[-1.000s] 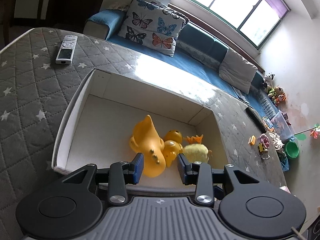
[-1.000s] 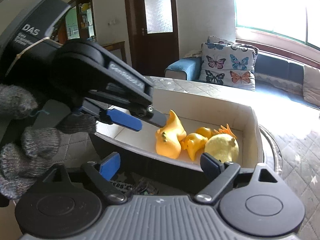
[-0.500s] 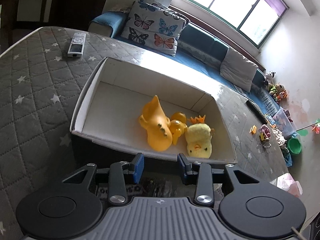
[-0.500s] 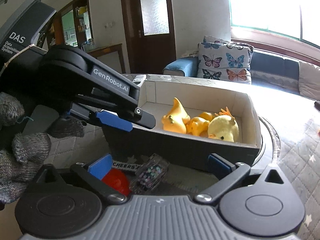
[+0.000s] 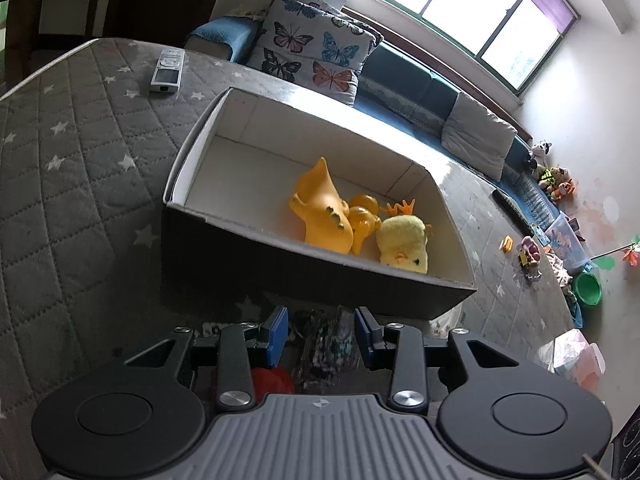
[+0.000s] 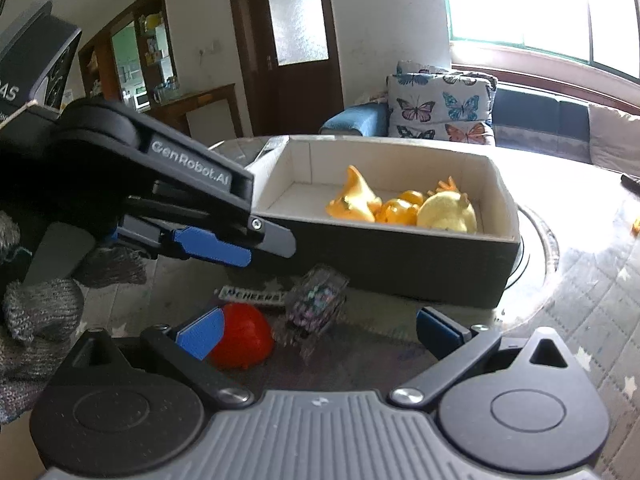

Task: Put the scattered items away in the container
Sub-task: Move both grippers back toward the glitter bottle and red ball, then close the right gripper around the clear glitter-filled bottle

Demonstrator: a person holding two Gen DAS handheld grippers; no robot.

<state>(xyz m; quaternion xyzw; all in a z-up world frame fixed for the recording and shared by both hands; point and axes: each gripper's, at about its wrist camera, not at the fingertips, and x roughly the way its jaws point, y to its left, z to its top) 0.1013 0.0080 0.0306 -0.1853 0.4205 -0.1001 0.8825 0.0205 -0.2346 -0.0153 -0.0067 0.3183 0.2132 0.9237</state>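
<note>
Grippers both gape empty: your left gripper [image 5: 320, 330] hangs over the clear sequin-filled plastic case [image 6: 316, 300] beside the black cardboard box [image 5: 304, 276]; descend squarely, avoiding the red ball [image 6: 240, 336].

Open rectangular container [image 5: 280, 236], dark outside and white inside, set on the quilted grey star-print counter [image 5: 72, 168] away from its edges. Inside, bunched at one end: an orange-yellow rubber dinosaur [image 5: 322, 210] lying on its side, a smaller orange toy [image 5: 363, 220] touching it, and a pale yellow plush chick [image 5: 404, 244] lying face up beside them. Left outside, just in front of the container's near wall: a red round toy [image 6: 240, 336], a clear packet of multicoloured bits [image 6: 316, 304] tilted beside it, and a white label strip [image 6: 252, 294] lying flat behind them.
</note>
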